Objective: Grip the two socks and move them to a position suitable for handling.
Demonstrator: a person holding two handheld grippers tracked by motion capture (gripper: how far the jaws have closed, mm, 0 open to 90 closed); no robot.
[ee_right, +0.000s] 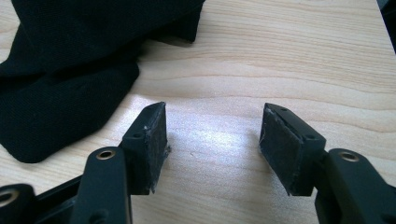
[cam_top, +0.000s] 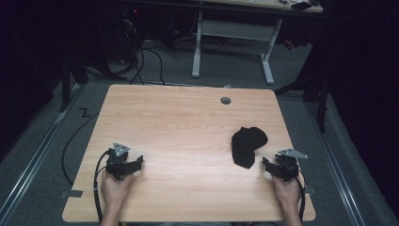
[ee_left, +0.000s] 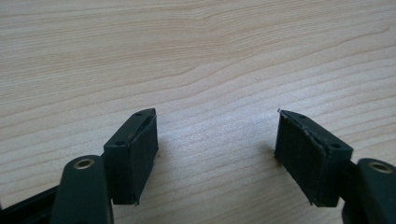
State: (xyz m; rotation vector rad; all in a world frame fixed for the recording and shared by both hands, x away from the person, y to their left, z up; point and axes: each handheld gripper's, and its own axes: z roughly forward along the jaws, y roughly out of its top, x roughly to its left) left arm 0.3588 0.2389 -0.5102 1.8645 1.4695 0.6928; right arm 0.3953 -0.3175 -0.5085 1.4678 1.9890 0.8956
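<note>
A person sits at a wooden table (cam_top: 188, 122) and holds a gripper in each hand. The left gripper (cam_top: 136, 162) is near the front left part of the table, and the left hand (cam_top: 115, 183) wraps around its back end. The right gripper (cam_top: 267, 165) is near the front right edge, held by the right hand (cam_top: 287, 186).

A black sock (cam_top: 247, 143) lies crumpled on the right half of the table. It is a soft, folded lump (dark all over, so its folds are hard to make out). It sits just beside the right gripper, a little ahead of it and toward the middle of the table. Nothing is touching it.

In the right gripper view, the two black jaws stand wide apart with bare wood between them. The sock (ee_right: 70, 70) fills the upper left corner there, close to the left jaw but not against it.

In the left gripper view, the left gripper (ee_left: 217, 140) also has its jaws wide apart, and there is bare wood between them. The two grippers are well apart from each other, one on each side of the table.

A small grey round hole cover (cam_top: 226, 100) sits near the far edge of the table. Beyond the table, on the grey floor, stand the white legs of another desk (cam_top: 230, 42), with dark cables (cam_top: 141, 61) lying near them.
</note>
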